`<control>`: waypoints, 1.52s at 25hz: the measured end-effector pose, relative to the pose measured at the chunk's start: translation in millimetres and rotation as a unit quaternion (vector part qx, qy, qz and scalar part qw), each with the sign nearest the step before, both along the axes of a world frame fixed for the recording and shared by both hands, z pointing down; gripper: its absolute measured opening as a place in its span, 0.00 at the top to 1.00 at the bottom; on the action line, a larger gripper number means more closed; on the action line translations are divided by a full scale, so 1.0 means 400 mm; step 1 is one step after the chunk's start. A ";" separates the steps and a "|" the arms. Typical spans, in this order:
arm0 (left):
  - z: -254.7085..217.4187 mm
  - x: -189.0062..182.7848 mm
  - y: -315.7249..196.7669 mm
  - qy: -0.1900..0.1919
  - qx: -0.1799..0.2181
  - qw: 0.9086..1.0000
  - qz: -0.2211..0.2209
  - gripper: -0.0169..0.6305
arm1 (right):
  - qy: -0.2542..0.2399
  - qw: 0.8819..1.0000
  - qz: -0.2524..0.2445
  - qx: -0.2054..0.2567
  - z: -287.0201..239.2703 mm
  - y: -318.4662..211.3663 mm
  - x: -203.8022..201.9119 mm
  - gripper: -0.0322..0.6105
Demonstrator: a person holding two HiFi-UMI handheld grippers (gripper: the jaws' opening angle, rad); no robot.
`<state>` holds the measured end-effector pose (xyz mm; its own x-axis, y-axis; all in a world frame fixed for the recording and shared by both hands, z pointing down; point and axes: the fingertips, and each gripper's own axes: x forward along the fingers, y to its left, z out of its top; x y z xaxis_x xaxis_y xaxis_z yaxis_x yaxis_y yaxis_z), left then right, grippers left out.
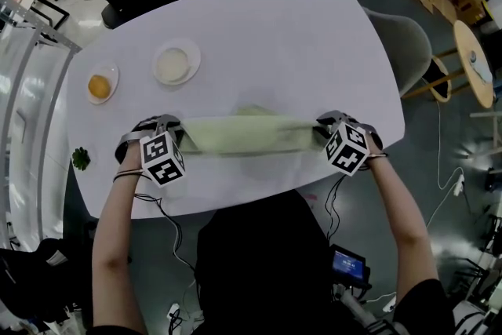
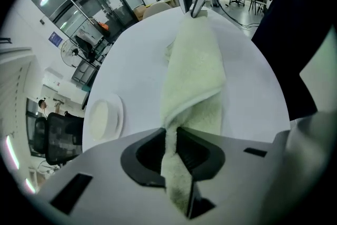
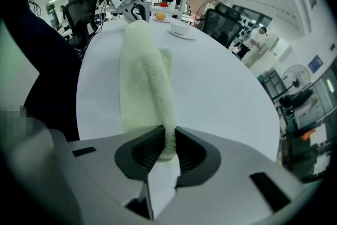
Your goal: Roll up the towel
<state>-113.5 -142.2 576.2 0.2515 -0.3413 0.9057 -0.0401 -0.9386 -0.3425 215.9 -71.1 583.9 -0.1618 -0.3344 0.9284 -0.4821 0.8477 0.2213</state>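
Left gripper [image 1: 171, 125] and right gripper [image 1: 328, 124] each pinched shut on opposite ends of partly rolled pale green towel [image 1: 247, 134], laid along near edge of white table [image 1: 274, 27], evidently to keep roll even and tight.

No word, brand or number is legible on or around the counter [image 1: 274, 35]. The left cube [image 1: 162, 158], on the left hand-held gripper [image 2: 171, 140], and the right cube [image 1: 346, 148], on the right hand-held gripper [image 3: 167, 146], carry only black-and-white square patterns, not letters. A blue sign [image 2: 55, 38] on a far wall and a small lit screen [image 1: 347, 264] near the person's lap are too small to read.
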 end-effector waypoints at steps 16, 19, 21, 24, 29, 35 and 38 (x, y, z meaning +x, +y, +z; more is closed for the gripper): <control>-0.152 -0.014 0.102 0.096 0.039 0.994 -0.022 0.69 | -0.010 0.992 -0.006 0.123 -0.200 0.031 -0.044 0.65; -0.113 -0.010 0.173 0.089 0.029 0.996 -0.010 0.68 | -0.006 0.991 -0.030 0.128 -0.192 0.087 -0.094 0.65; -0.076 -0.009 0.204 0.084 0.029 0.996 -0.011 0.66 | -0.001 0.991 -0.046 0.128 -0.164 0.123 -0.129 0.65; -0.028 -0.008 0.205 0.075 0.045 0.996 -0.023 0.63 | 0.013 0.990 -0.063 0.125 -0.104 0.152 -0.158 0.64; 0.027 -0.021 0.149 0.059 0.049 0.995 -0.061 0.65 | 0.026 0.992 -0.066 0.109 -0.017 0.139 -0.177 0.64; 0.027 -0.021 0.125 0.021 0.071 0.997 -0.025 0.90 | 0.038 0.991 -0.062 0.113 -0.012 0.115 -0.166 0.84; 0.002 -0.021 0.136 0.032 0.051 0.998 -0.027 0.91 | 0.006 0.994 -0.047 0.099 -0.042 0.116 -0.165 0.88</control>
<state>-121.9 -87.9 576.9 0.2869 -0.4448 0.8484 -0.1137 -0.8952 -0.4309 149.7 -24.9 567.0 -0.1909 -0.4945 0.8479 -0.3989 0.8284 0.3933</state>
